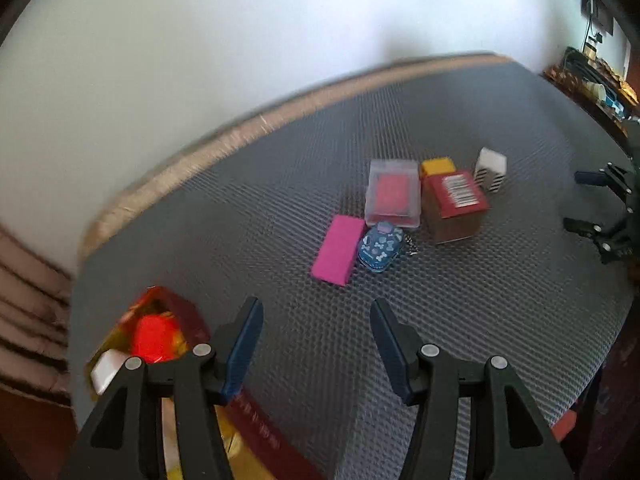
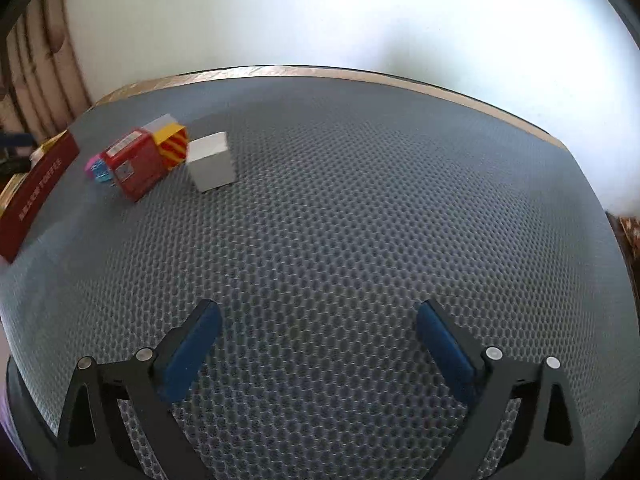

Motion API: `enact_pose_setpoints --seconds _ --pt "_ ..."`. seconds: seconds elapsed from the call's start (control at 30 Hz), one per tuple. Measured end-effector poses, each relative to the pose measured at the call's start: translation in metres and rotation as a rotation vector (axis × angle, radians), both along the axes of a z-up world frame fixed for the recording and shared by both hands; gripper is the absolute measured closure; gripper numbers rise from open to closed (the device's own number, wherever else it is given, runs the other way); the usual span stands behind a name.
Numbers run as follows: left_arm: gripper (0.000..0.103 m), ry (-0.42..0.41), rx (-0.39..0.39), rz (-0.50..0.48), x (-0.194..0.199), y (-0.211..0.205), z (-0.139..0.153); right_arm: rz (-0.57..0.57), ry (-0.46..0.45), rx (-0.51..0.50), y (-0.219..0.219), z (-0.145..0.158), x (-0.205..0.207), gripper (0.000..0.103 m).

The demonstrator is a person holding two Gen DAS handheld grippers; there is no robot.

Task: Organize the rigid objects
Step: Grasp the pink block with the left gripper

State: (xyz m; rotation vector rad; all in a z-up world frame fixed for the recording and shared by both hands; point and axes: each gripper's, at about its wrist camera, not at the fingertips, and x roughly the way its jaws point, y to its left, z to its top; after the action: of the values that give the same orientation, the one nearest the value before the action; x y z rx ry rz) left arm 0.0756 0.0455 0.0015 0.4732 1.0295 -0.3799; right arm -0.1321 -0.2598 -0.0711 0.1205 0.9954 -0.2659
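Observation:
In the left wrist view a cluster lies mid-mat: a pink block (image 1: 338,250), a blue bone-patterned pouch (image 1: 379,249), a clear case with a red card (image 1: 394,194), a red box with a barcode (image 1: 456,204), a yellow block (image 1: 438,167) and a white cube (image 1: 490,170). My left gripper (image 1: 314,320) is open over bare mat, nearer than the cluster. My right gripper (image 1: 572,200) sits right of the cluster. In the right wrist view the right gripper (image 2: 318,312) stands wide open and empty, with the white cube (image 2: 211,162), yellow striped block (image 2: 174,146) and red box (image 2: 134,164) far to its upper left.
A grey honeycomb mat (image 2: 360,200) covers the table, which has a wooden back edge (image 1: 240,132) against a white wall. A dark red long box (image 2: 36,196) and an orange see-through pack (image 1: 160,332) lie at the left near my left gripper. Clutter stands beyond the right edge (image 1: 592,84).

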Motion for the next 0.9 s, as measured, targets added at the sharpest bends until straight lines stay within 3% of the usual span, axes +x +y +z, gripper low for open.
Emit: enact_pose_setpoints --seconds 0.2,0.37,0.7,0.77,0.9 --pt "0.046 0.101 -0.027 -0.013 0.04 0.001 -0.029 0.003 -0.007 0.045 -0.012 0.0 -0.004 0.001" --pt "0.046 0.199 0.034 -0.082 0.062 -0.009 -0.059 0.007 0.0 0.041 -0.011 0.002 -0.001 0.0" --pt "0.046 0.27 -0.036 -0.123 0.101 -0.011 -0.069 0.003 0.017 0.018 0.003 0.001 0.015 0.0" --pt "0.049 0.269 -0.048 -0.116 0.102 -0.01 -0.069 0.002 0.017 0.017 0.003 0.001 0.016 0.0" --pt "0.071 0.241 -0.083 -0.093 0.102 -0.012 -0.069 0.004 0.017 0.018 0.001 0.0 0.017 0.0"
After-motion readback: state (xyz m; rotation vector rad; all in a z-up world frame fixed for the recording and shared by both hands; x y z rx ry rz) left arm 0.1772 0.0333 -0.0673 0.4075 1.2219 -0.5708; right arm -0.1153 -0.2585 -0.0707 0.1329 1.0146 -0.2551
